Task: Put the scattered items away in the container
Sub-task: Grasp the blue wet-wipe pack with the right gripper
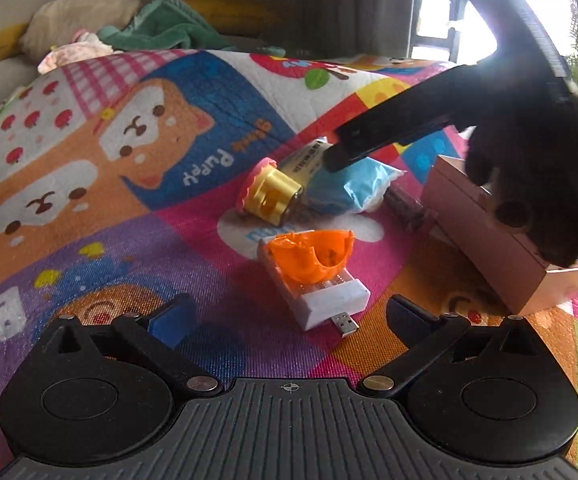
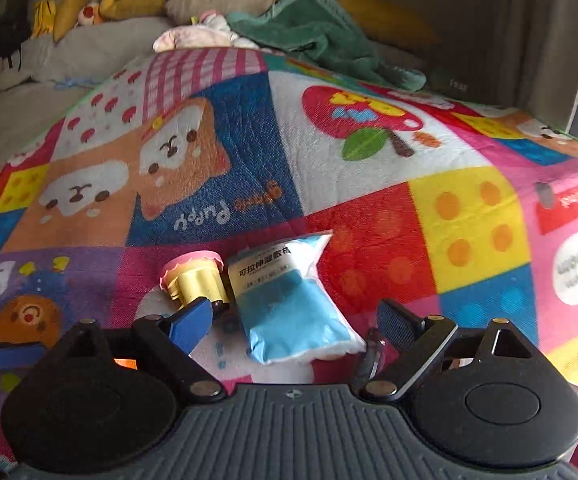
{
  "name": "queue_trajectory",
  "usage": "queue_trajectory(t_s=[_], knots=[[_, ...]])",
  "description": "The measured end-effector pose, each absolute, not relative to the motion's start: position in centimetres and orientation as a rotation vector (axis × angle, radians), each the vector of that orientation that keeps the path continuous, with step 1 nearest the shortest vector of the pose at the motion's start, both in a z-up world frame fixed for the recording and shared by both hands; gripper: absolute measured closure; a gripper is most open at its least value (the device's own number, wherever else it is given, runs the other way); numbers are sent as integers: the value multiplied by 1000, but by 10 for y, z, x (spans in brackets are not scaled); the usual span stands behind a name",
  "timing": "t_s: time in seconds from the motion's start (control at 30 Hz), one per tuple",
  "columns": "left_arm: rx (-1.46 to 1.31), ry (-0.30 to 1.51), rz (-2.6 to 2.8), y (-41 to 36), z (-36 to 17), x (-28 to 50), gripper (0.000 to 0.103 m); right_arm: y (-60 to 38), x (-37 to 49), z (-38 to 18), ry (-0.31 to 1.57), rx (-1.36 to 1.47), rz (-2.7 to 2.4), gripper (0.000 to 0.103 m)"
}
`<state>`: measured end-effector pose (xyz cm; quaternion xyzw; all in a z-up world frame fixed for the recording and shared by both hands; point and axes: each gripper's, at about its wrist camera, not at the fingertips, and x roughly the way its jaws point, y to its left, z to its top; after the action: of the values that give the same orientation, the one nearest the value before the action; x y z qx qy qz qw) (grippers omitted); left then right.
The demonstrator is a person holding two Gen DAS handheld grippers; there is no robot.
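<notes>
In the left wrist view my left gripper (image 1: 289,318) stands open over a white USB charger (image 1: 329,300) with a broken orange shell (image 1: 313,256) lying on it. Beyond lie a yellow and pink toy (image 1: 267,192) and a blue packet (image 1: 349,186). A pink box (image 1: 485,232) stands to the right. A dark finger of my right gripper (image 1: 369,144) reaches in above the packet. In the right wrist view my right gripper (image 2: 295,324) is open, its fingers on either side of the blue packet (image 2: 293,304) without pressing it. The yellow toy (image 2: 193,276) lies just to the left.
Everything lies on a colourful cartoon mat (image 2: 369,208). A dark slender object (image 1: 409,208) lies between the packet and the box. A dark gloved hand (image 1: 537,184) hangs over the box. A green towel (image 2: 317,28), cushions and soft toys are piled behind the mat.
</notes>
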<state>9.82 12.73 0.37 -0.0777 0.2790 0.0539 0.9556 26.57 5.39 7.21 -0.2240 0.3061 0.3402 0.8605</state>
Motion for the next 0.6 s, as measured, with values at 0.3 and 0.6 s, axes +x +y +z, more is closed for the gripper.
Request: queue_trajectory(t_s=[0.3, 0.6], knots=[[-193, 559, 84, 132, 2, 97, 0, 58, 259, 63, 675, -524, 710, 47], [-214, 588, 59, 136, 0, 100, 0, -97, 143, 111, 694, -237, 791, 47]])
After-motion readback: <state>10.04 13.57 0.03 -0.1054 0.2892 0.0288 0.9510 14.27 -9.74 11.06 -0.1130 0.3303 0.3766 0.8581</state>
